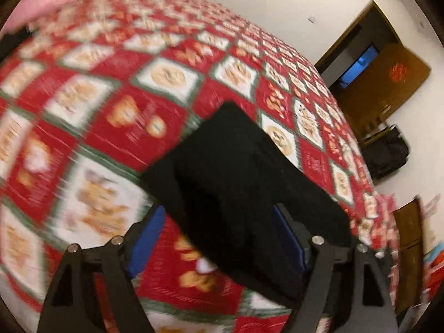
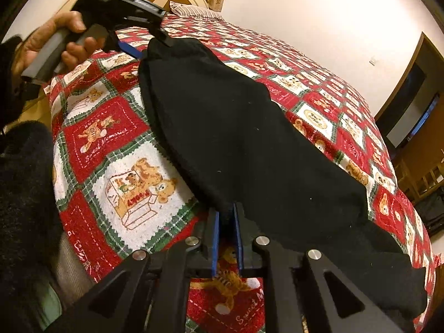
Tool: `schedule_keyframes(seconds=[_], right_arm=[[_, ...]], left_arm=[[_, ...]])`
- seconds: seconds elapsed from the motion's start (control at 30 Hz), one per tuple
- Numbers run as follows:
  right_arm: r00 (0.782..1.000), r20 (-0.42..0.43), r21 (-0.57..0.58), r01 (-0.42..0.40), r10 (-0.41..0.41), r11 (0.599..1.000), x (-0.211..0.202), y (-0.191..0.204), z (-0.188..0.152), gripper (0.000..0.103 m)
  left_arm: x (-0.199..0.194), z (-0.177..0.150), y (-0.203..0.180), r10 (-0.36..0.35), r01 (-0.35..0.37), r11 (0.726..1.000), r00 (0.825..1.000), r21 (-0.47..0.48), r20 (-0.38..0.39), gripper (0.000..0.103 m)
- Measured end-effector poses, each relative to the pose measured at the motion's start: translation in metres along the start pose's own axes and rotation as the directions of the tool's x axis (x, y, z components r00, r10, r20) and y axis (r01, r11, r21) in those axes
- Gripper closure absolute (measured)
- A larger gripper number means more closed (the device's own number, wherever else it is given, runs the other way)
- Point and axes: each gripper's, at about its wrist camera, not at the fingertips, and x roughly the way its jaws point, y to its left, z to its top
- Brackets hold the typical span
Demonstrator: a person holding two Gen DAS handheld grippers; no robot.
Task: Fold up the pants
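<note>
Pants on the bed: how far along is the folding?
Done: the pants lie as one long strip on the quilt, legs apparently stacked. In hand: the right gripper pinches the near edge; the left gripper stands open at the far end. Left: the crosswise folds.

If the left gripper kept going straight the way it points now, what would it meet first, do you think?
Most likely the pants: the black cloth lies between the open left gripper fingers and stretches ahead. Beyond it lies the quilt. The view is blurred, so depth is uncertain.
</note>
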Motion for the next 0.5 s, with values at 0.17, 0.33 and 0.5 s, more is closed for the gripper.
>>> schedule_keyframes(seconds=[0.17, 0.33, 0.5], right_arm=[[1.000, 0.000, 0.001, 0.004, -0.004, 1.000, 0.000, 0.000, 0.000, 0.093], [1.000, 0.001, 0.012, -0.003, 0.003, 1.000, 0.000, -0.002, 0.000, 0.093], [1.000, 0.000, 0.013, -0.017, 0.017, 1.000, 0.000, -0.002, -0.001, 0.093]], left_arm=[[0.006, 0.012, 0.001, -0.122, 0.129, 0.986, 0.990, -0.103, 0.071, 0.039], [-0.003, 0.011, 0.012, -0.110, 0.127, 0.983, 0.985, -0.129, 0.130, 0.084], [-0.009, -0.004, 0.020, 0.044, -0.036, 0.997, 0.992, -0.071, 0.118, 0.077]])
